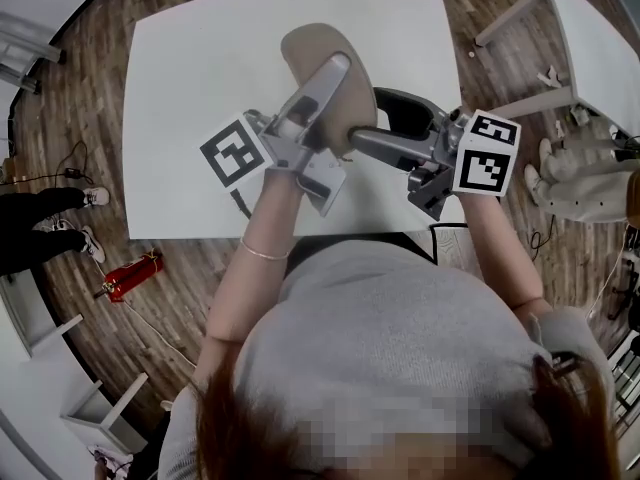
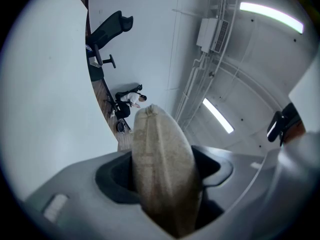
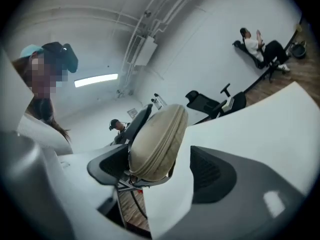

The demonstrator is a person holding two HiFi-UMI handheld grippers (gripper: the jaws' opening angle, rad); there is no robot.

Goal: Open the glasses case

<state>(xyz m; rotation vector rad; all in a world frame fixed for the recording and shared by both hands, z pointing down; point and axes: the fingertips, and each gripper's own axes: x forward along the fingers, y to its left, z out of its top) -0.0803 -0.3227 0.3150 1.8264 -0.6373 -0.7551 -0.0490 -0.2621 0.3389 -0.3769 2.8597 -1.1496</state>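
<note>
Head view: the beige glasses case [image 1: 318, 73] is just above the middle of the frame, over the white table [image 1: 190, 58], closed along its seam. The left gripper [image 1: 328, 86] reaches in from 7 o'clock and pinches the case across its flat sides, one jaw lying over the top face. Its marker cube [image 1: 236, 153] shows a black-and-white square pattern, with no words on it. The right gripper [image 1: 378, 120] comes in from 3 o'clock, its own patterned cube [image 1: 487, 156] at the wrist end. Its jaws are spread, one either side of the case's near end. A red extinguisher [image 1: 130, 276] lies on the wood floor at 8 o'clock.

Left gripper view: the case [image 2: 162, 169] stands on edge and fills the gap, with both dark pads pressed against it.

Right gripper view: the case [image 3: 157, 141] tilts toward 1 o'clock. It leans on the pad at 9 o'clock, and a clear gap separates it from the pad at 3 o'clock, so the claw is wide apart and not clamping.
</note>
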